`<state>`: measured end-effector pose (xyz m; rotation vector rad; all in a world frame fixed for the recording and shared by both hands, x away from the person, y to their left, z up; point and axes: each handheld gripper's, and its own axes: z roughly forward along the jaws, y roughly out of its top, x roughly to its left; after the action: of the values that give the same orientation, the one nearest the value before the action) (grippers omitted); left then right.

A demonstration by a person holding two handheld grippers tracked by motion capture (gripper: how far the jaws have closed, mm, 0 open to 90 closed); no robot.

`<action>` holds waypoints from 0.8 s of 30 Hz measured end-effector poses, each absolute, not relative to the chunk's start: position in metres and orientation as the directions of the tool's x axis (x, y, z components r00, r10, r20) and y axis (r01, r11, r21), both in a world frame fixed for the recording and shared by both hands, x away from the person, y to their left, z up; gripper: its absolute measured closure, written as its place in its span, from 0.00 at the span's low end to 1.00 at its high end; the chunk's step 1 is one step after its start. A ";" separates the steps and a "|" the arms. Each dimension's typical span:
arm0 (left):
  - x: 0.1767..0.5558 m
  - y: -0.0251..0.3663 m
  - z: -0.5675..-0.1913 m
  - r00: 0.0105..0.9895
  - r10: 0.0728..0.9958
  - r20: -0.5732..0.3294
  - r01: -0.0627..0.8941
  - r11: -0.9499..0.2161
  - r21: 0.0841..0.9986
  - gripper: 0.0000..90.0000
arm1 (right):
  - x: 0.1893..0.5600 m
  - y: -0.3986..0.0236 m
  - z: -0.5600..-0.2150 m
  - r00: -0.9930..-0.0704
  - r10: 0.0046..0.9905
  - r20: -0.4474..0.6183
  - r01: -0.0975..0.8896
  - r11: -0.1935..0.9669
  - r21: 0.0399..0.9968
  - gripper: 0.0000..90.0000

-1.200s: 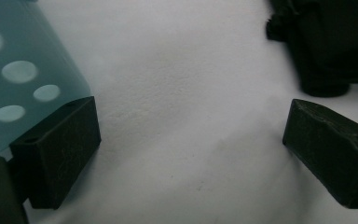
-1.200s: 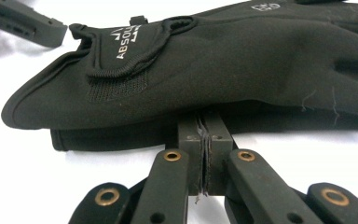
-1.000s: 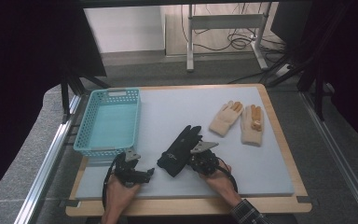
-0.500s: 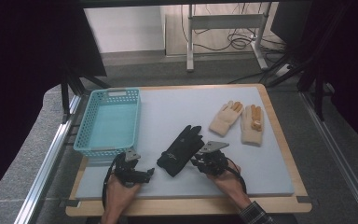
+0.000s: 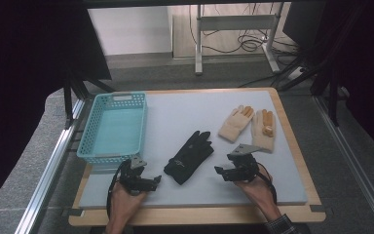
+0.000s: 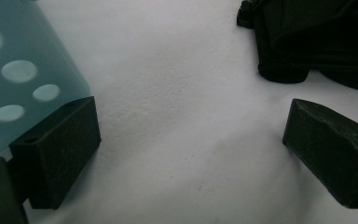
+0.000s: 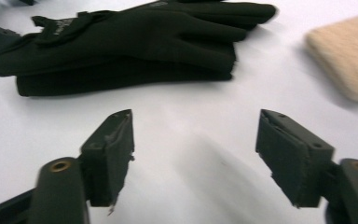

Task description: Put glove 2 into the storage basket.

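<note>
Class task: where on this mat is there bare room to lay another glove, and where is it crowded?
Free: the far strip beyond the black gloves, between the basket and the tan gloves. Crowded: the near edge, around both grippers.

Off at the left, a turquoise basket [image 5: 109,156], perforated walls, nothing inside, sitting at the left edge of the pale grey mat [image 5: 185,109]. Far right of the mat, a pair of tan gloves: one [image 5: 235,124] angled fingers-up, the other [image 5: 262,139] just beside it, touching, with orange patches. Beneath it all, a wooden board [image 5: 293,146] framing the mat. Beyond the table, a white metal stand [image 5: 233,23] and loose cables [image 5: 246,45] on the floor.
</note>
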<state>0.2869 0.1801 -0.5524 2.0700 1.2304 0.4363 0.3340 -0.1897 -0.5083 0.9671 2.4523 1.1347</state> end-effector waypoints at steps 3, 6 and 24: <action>0.287 0.180 -0.552 0.497 0.866 -0.055 0.638 -0.321 0.700 0.05 | 0.335 -0.200 -0.508 -0.728 0.685 0.025 0.460 0.461 0.759 0.24; 0.287 0.180 -0.552 0.497 0.866 -0.055 0.638 -0.322 0.700 0.05 | 0.335 -0.209 -0.509 -0.715 0.699 0.009 0.463 0.464 0.755 0.20; 0.287 0.180 -0.552 0.498 0.866 -0.055 0.638 -0.322 0.700 0.05 | 0.337 -0.242 -0.532 -0.656 0.753 -0.045 0.510 0.486 0.710 0.07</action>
<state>0.2869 0.1800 -0.5524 2.0707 1.2292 0.4362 0.3371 -0.2419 -0.5324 1.0591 2.3859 0.9664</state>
